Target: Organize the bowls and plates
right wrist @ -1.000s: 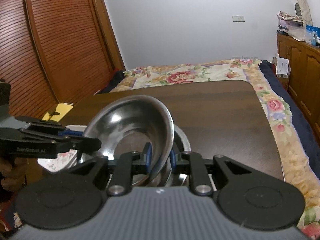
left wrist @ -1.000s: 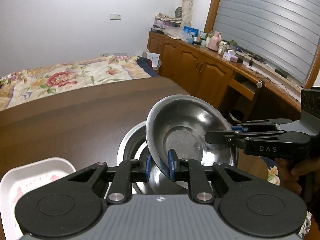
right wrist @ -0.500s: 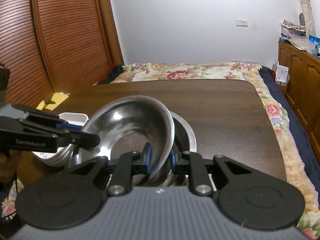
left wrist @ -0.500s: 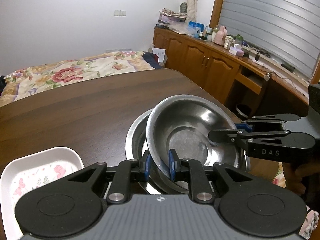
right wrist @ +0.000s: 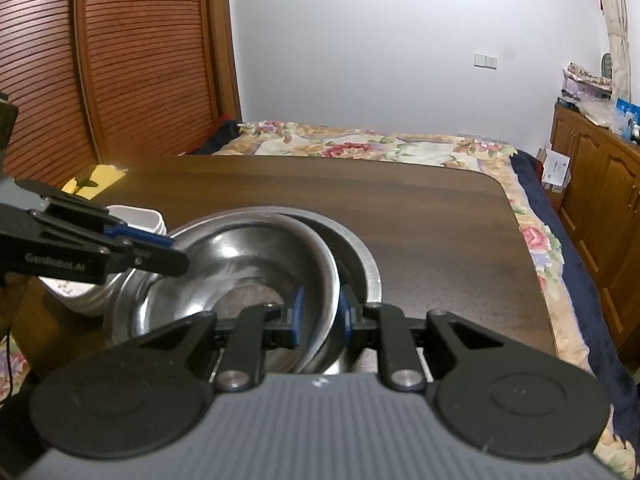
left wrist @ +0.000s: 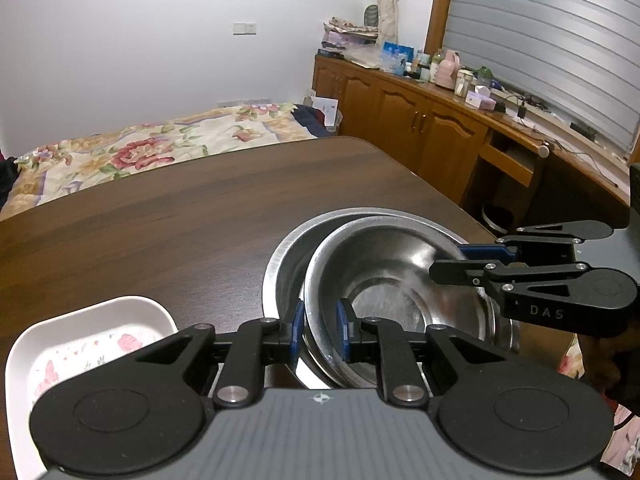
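Note:
A small steel bowl (left wrist: 400,264) (right wrist: 240,256) lies slightly tilted inside a larger steel bowl (left wrist: 288,248) (right wrist: 360,256) on the dark wooden table (left wrist: 160,220). My left gripper (left wrist: 319,330) is shut on the small bowl's near rim, one blue pad inside and one outside. My right gripper (right wrist: 320,314) is shut on the opposite rim in the same way. Each gripper shows in the other's view: the right gripper (left wrist: 452,262) at the right, the left gripper (right wrist: 172,252) at the left.
A white floral dish (left wrist: 92,340) sits left of the bowls, and white dishes (right wrist: 136,220) show behind the left gripper. A bed with a floral cover (right wrist: 360,148) lies beyond the table. Wooden cabinets (left wrist: 400,128) stand to the right, slatted wardrobe doors (right wrist: 140,60) to the left.
Both grippers have come down together with the small bowl. It was held up and steeply tilted above the larger bowl; now it lies nearly flat inside it.

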`<control>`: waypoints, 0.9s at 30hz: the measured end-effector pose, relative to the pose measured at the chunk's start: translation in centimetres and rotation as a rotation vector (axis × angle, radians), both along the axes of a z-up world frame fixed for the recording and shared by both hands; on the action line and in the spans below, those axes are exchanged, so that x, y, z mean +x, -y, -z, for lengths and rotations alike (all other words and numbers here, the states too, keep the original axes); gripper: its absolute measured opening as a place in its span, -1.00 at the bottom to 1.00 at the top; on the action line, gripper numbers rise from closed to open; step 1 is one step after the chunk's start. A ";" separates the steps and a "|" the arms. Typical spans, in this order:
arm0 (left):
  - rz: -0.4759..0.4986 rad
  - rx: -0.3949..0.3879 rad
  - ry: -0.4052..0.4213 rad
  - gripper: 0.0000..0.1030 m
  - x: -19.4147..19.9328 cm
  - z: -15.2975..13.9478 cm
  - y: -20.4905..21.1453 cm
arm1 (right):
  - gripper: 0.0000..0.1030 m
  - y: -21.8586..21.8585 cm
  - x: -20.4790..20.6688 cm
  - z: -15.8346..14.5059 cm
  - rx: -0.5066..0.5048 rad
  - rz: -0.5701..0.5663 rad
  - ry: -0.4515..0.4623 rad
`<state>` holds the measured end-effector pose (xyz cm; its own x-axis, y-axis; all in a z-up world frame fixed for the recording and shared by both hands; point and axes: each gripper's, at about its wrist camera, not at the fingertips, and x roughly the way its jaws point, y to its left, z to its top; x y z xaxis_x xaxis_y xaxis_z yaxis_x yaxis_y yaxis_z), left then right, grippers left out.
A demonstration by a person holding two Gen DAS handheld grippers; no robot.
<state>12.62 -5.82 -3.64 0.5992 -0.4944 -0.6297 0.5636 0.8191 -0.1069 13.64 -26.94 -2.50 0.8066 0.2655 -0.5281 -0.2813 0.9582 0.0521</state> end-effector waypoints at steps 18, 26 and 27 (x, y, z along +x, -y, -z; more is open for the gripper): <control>-0.080 -0.091 0.113 0.24 -2.4 -1.0 -0.8 | -0.38 1.8 -1.2 -1.1 0.104 0.051 0.124; -0.158 -0.125 0.175 0.88 -3.5 -0.3 -1.2 | 0.59 1.2 -2.4 -0.2 0.113 0.086 0.187; -0.167 -0.126 0.179 0.94 -3.6 -0.2 -1.2 | 0.76 1.1 -2.4 -0.2 0.110 0.088 0.193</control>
